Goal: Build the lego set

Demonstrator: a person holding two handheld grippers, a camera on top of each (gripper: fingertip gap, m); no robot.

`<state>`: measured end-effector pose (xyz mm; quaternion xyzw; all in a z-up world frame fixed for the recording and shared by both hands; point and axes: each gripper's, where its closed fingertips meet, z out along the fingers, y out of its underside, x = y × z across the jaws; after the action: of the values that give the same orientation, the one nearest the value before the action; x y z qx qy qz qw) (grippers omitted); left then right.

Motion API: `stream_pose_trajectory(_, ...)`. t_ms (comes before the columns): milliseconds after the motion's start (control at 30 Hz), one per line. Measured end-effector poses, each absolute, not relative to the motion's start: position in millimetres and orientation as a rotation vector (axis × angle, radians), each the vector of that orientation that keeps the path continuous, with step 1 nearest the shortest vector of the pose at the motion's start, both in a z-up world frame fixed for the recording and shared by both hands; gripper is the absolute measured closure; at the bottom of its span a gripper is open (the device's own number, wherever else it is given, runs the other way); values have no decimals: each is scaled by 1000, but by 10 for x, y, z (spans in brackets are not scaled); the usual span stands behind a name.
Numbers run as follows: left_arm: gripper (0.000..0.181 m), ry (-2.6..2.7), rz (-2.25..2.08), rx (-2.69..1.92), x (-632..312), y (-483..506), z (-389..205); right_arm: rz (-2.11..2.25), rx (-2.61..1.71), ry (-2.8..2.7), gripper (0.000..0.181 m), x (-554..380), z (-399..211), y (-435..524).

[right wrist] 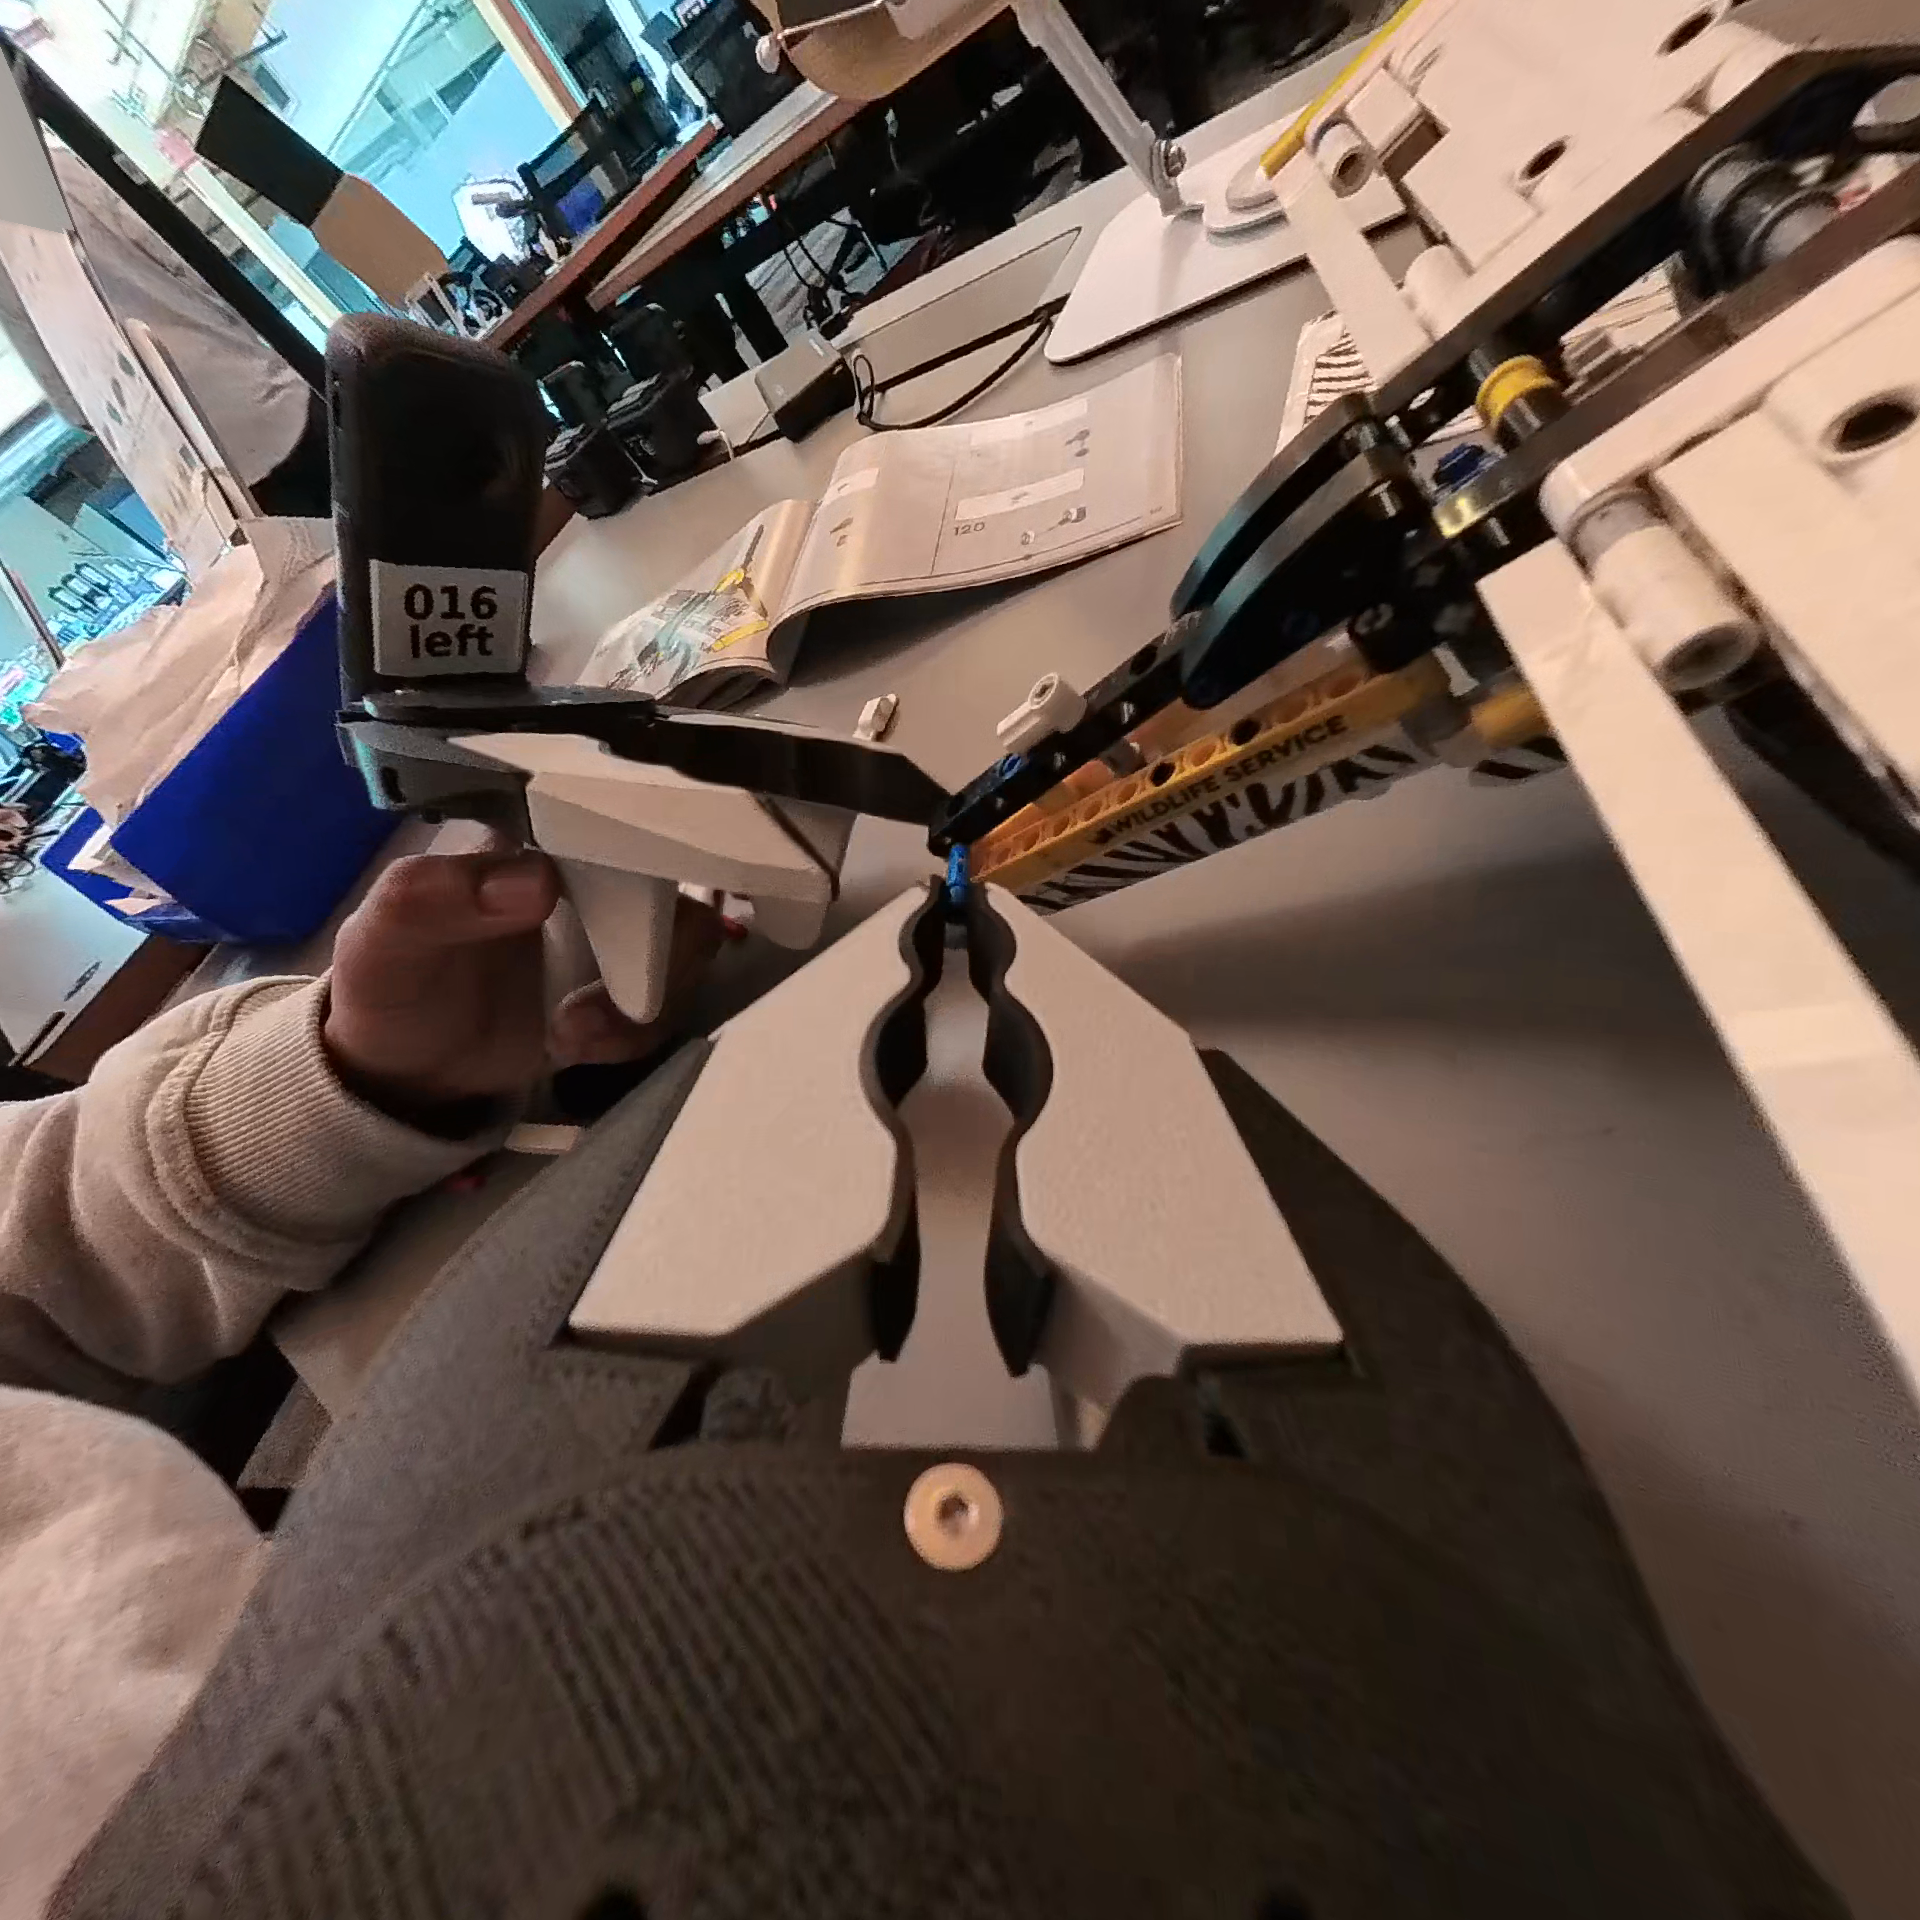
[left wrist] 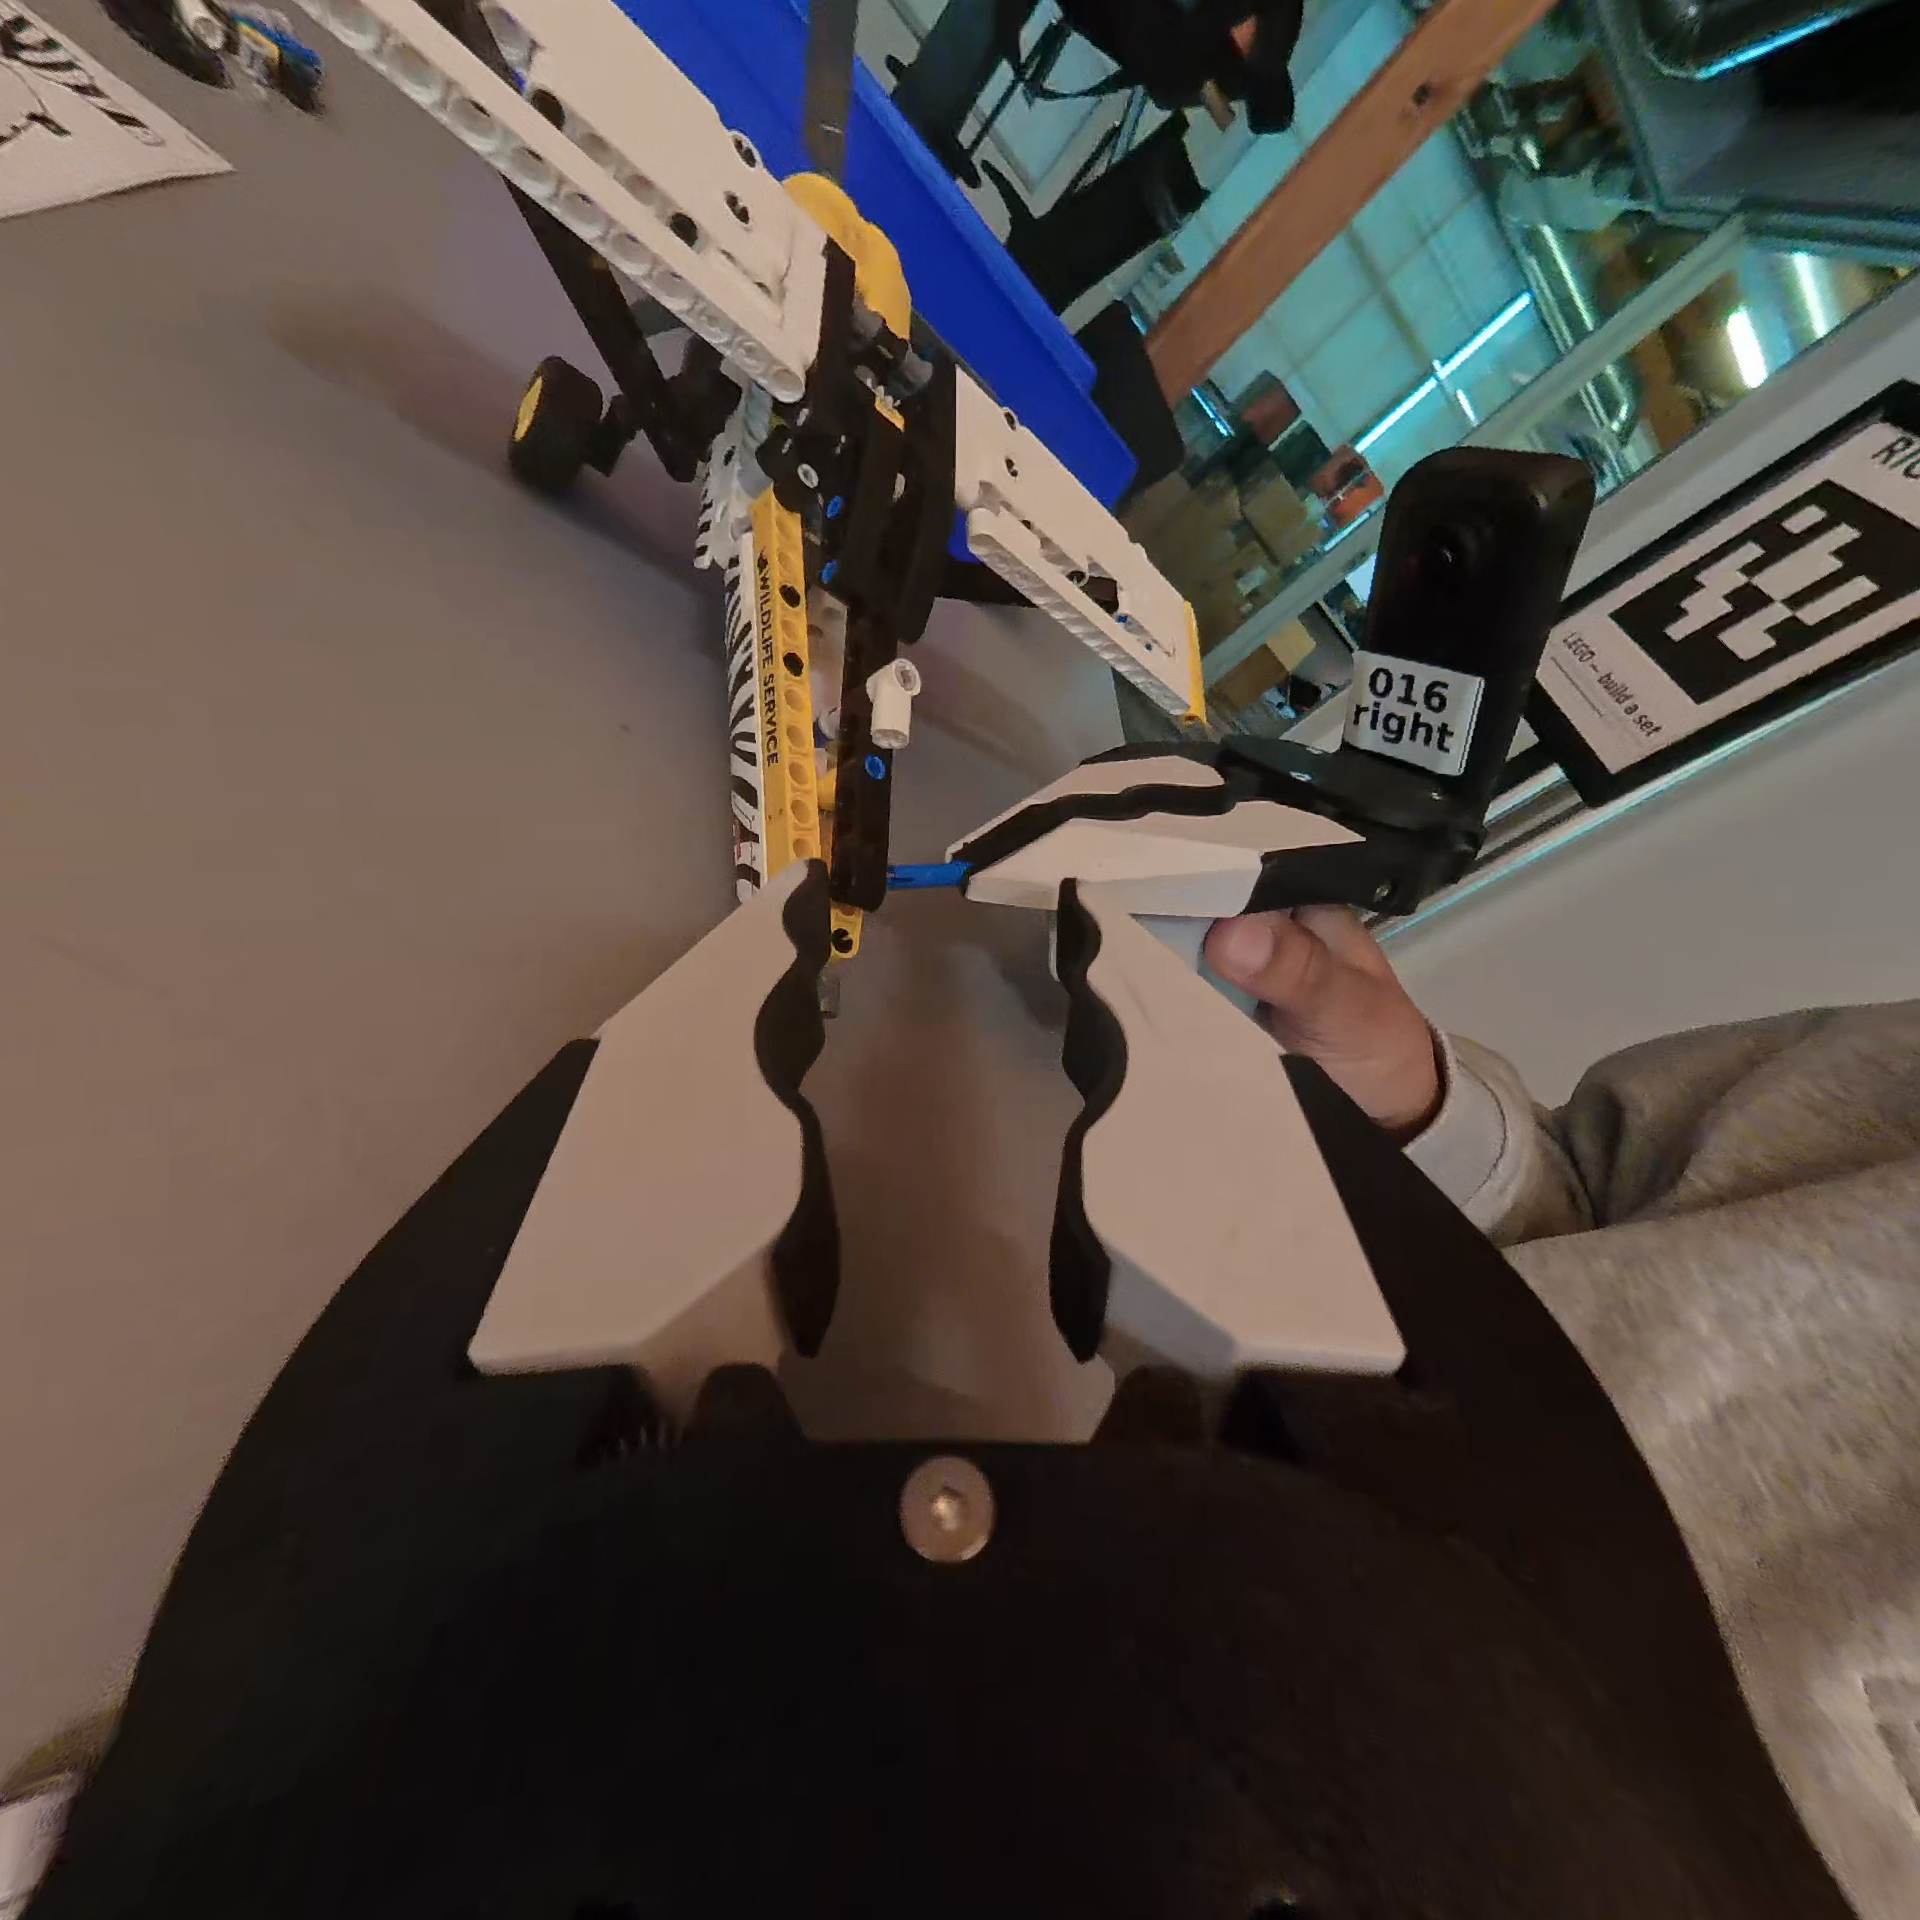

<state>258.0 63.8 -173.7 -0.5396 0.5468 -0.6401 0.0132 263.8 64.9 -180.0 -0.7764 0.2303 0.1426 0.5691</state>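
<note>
The lego plane model (left wrist: 779,665) has white wings, a yellow beam, a black beam and zebra stripes; its tail points at me. My left gripper (left wrist: 940,904) is open, its left finger (left wrist: 727,987) against the tail end. My right gripper (right wrist: 956,904) is shut on a small blue pin (right wrist: 957,864) and holds it against the end of the black beam (right wrist: 997,795). In the left wrist view the right gripper (left wrist: 971,878) comes in from the right with the pin (left wrist: 928,875) touching the beam. In the right wrist view the left gripper (right wrist: 914,795) touches the model (right wrist: 1247,769).
An open instruction booklet (right wrist: 935,520) and a small white piece (right wrist: 878,717) lie on the grey table. A blue bin (left wrist: 935,260) stands behind the model. A monitor stand (right wrist: 1164,270) is at the back. A marker sheet (left wrist: 1766,582) is at the right.
</note>
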Motion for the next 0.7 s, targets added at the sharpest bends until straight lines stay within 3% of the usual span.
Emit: stream_pose_trajectory(700,139,1746,-2080,-1690,2470,513,-1741,635,-1716,700,179,2532,-1857,554)
